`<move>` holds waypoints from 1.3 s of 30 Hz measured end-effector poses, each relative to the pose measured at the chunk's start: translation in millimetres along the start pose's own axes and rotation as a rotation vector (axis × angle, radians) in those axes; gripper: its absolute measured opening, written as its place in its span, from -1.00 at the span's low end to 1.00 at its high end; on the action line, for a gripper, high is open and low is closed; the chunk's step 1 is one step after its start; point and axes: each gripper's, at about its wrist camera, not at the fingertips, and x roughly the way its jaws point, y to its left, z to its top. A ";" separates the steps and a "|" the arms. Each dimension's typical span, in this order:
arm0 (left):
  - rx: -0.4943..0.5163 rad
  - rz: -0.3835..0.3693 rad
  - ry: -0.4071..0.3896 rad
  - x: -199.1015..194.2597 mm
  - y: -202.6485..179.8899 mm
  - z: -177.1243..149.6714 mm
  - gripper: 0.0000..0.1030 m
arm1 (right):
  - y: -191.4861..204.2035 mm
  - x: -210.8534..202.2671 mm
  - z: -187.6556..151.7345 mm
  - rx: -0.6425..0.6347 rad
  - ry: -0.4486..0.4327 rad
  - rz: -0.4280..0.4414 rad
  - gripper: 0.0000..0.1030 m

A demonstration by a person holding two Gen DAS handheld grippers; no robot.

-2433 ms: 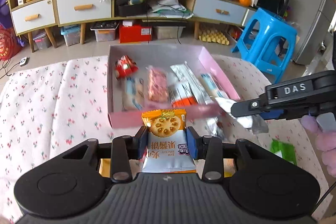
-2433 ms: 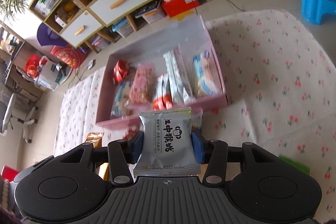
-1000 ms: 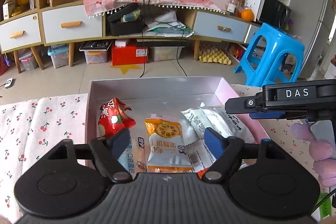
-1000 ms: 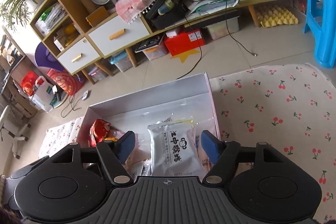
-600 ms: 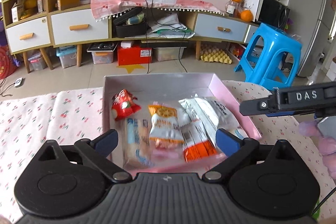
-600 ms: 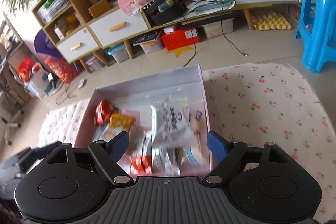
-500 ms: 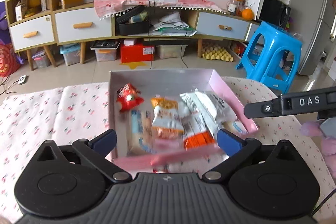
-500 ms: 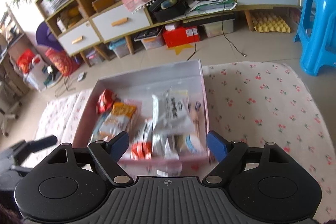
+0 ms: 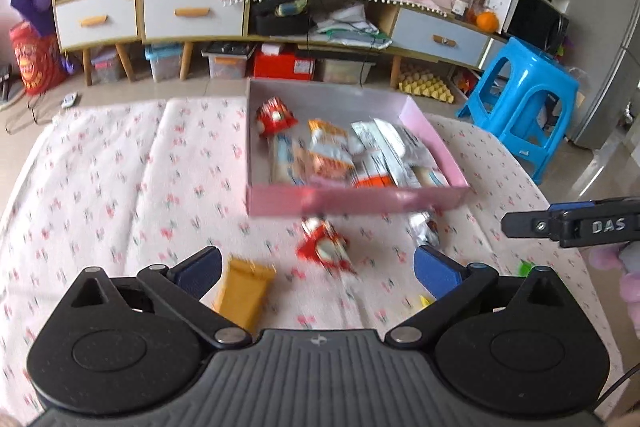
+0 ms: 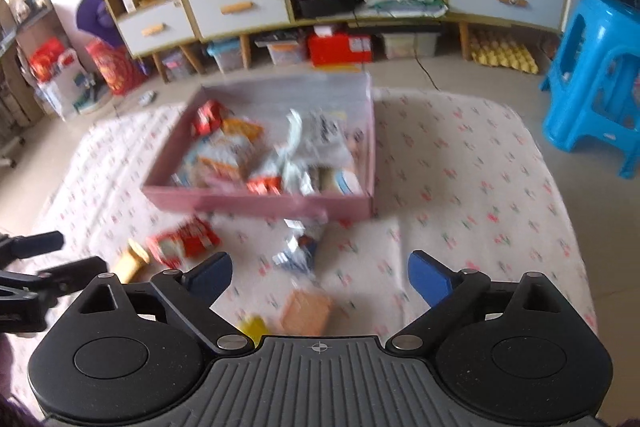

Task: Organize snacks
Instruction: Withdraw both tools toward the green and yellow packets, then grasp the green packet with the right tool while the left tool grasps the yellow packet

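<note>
Snack packets (image 9: 332, 155) are piled in the box (image 9: 356, 201); loose packets (image 9: 324, 245) are scattered before it on the cloth (image 9: 120, 167).

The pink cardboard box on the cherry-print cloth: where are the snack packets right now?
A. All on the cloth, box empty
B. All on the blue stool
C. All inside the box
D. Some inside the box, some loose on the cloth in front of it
D: the pink cardboard box holds several packets, while a red packet and a mustard-yellow packet lie on the cloth before it.
</note>
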 end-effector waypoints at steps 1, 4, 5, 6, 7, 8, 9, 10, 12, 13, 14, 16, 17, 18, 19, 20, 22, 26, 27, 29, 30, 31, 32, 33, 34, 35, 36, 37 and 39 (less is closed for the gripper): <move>0.002 -0.005 0.006 1.2 -4.1 -3.4 0.99 | -1.7 1.0 -4.6 -0.001 0.008 -0.006 0.87; 0.045 -0.019 0.027 7.0 -18.4 -14.2 0.99 | -12.9 9.0 -22.0 0.009 0.060 -0.045 0.87; 0.062 -0.023 0.026 8.9 -22.9 -17.2 0.99 | -16.5 11.4 -25.5 0.021 0.083 -0.067 0.87; 0.076 -0.027 0.024 11.2 -27.7 -21.0 0.99 | -21.1 14.6 -28.7 0.041 0.110 -0.090 0.87; 0.089 -0.034 0.023 15.7 -33.8 -23.8 0.99 | -25.5 16.4 -31.0 0.057 0.126 -0.095 0.87; 0.100 -0.043 0.028 18.3 -38.3 -26.9 0.99 | -29.7 16.6 -32.9 0.073 0.131 -0.092 0.87; 0.112 -0.055 0.033 22.1 -43.1 -29.4 0.99 | -33.5 16.5 -34.0 0.088 0.131 -0.090 0.87; 0.127 -0.067 0.038 26.2 -48.6 -31.8 0.99 | -37.1 15.8 -36.9 0.098 0.133 -0.095 0.87; 0.167 -0.081 0.044 32.1 -59.1 -39.0 0.98 | -43.0 15.2 -39.3 0.111 0.140 -0.113 0.87; 0.190 -0.085 0.048 35.2 -64.3 -40.9 0.96 | -45.7 15.0 -40.6 0.115 0.144 -0.119 0.87; 0.211 -0.090 0.054 38.3 -69.2 -42.9 0.95 | -47.6 14.7 -42.1 0.121 0.147 -0.119 0.87; 0.236 -0.097 0.071 42.8 -76.4 -47.7 0.90 | -52.2 15.7 -45.3 0.139 0.159 -0.117 0.87; 0.248 -0.104 0.080 44.8 -79.1 -50.1 0.87 | -55.2 17.8 -47.7 0.148 0.167 -0.118 0.87; 0.259 -0.108 0.089 46.4 -82.4 -53.0 0.85 | -57.7 19.8 -49.9 0.153 0.179 -0.119 0.87; 0.275 -0.110 0.101 48.1 -85.4 -56.7 0.79 | -59.4 21.7 -51.2 0.155 0.189 -0.119 0.87; 0.294 -0.109 0.113 49.7 -88.3 -60.0 0.72 | -61.4 23.3 -53.4 0.159 0.198 -0.118 0.87; 0.331 -0.098 0.132 52.8 -92.6 -64.9 0.61 | -64.6 26.5 -56.6 0.168 0.216 -0.105 0.85; 0.360 -0.085 0.148 53.6 -95.2 -69.2 0.42 | -67.7 29.4 -61.5 0.163 0.227 -0.090 0.78; 0.362 -0.086 0.150 53.2 -94.6 -70.0 0.38 | -67.6 30.3 -63.0 0.156 0.229 -0.096 0.66; 0.365 -0.082 0.160 54.8 -95.2 -70.8 0.14 | -67.3 32.6 -65.1 0.144 0.239 -0.102 0.44; 0.367 -0.079 0.166 55.4 -94.8 -71.2 0.10 | -66.9 33.8 -66.0 0.140 0.245 -0.102 0.25; 0.371 -0.072 0.167 55.4 -94.2 -71.7 0.06 | -66.4 34.9 -66.8 0.138 0.250 -0.098 0.18; 0.375 -0.071 0.166 55.5 -94.1 -71.9 0.02 | -65.2 35.1 -67.0 0.134 0.247 -0.100 0.11; 0.377 -0.070 0.164 55.2 -93.7 -72.1 0.00 | -63.9 34.7 -66.8 0.127 0.242 -0.106 -0.05; 0.376 -0.074 0.163 54.8 -92.9 -72.1 -0.05 | -62.3 34.1 -66.5 0.118 0.236 -0.108 -0.12; 0.374 -0.076 0.164 54.9 -92.3 -71.7 -0.06 | -61.0 33.6 -65.7 0.115 0.231 -0.105 -0.17; 0.369 -0.080 0.165 54.4 -91.6 -71.0 -0.07 | -60.2 33.0 -65.0 0.119 0.229 -0.098 -0.18; 0.360 -0.084 0.167 53.6 -90.5 -70.6 -0.08 | -59.8 32.9 -64.2 0.125 0.229 -0.091 -0.18; 0.345 -0.087 0.170 53.2 -88.9 -68.5 -0.09 | -58.4 31.0 -62.6 0.132 0.219 -0.085 -0.18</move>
